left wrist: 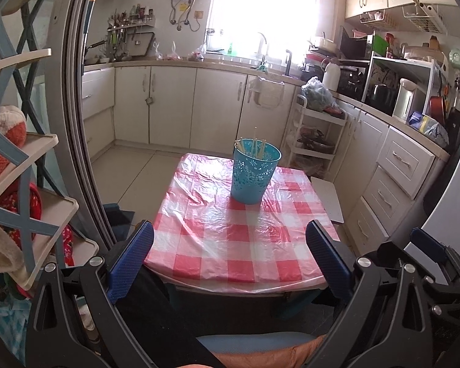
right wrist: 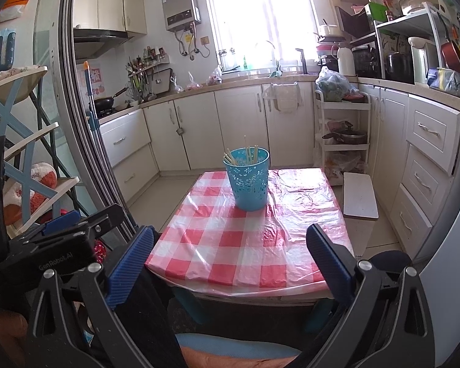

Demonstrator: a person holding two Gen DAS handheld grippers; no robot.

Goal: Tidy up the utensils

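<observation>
A blue perforated holder stands upright on the far part of a small table with a red-and-white checked cloth. Several pale chopsticks stick out of its top. It also shows in the right wrist view, with the chopsticks and the cloth. My left gripper is open and empty, held back over the table's near edge. My right gripper is open and empty too, at the near edge. Each gripper shows at the side of the other's view.
A white board lies on the floor right of the table. A white trolley with a pot stands behind it, beside cabinets with drawers. A sliding door frame and a shelf rack are on the left.
</observation>
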